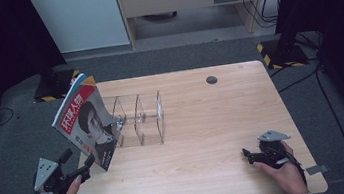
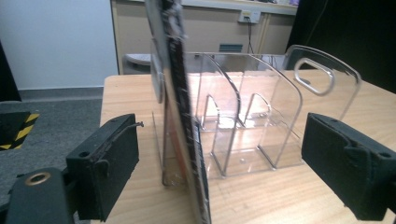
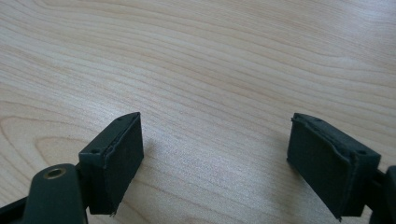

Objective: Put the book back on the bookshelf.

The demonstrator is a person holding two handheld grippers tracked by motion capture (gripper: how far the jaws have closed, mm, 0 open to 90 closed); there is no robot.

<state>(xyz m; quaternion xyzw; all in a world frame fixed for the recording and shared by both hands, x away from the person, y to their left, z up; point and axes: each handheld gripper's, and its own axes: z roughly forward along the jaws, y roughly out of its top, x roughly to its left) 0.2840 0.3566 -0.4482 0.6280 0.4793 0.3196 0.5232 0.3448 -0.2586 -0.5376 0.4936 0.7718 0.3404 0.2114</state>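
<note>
A magazine [image 1: 85, 121] with a red cover and a portrait stands on edge at the left end of a clear acrylic file rack [image 1: 142, 118], leaning left. In the left gripper view the magazine [image 2: 180, 116] shows edge-on beside the rack [image 2: 252, 107], apparently in the leftmost slot. My left gripper [image 1: 78, 157] is open just in front of the magazine's near corner. Its jaws stand wide on either side of the magazine's edge and touch nothing [image 2: 222, 135]. My right gripper [image 1: 248, 156] rests open on the bare wood at the front right [image 3: 215, 140].
The wooden table [image 1: 205, 138] has a round cable hole [image 1: 211, 79] at the back. The rack's other slots hold nothing. Grey carpet, black stand bases and cables surround the table.
</note>
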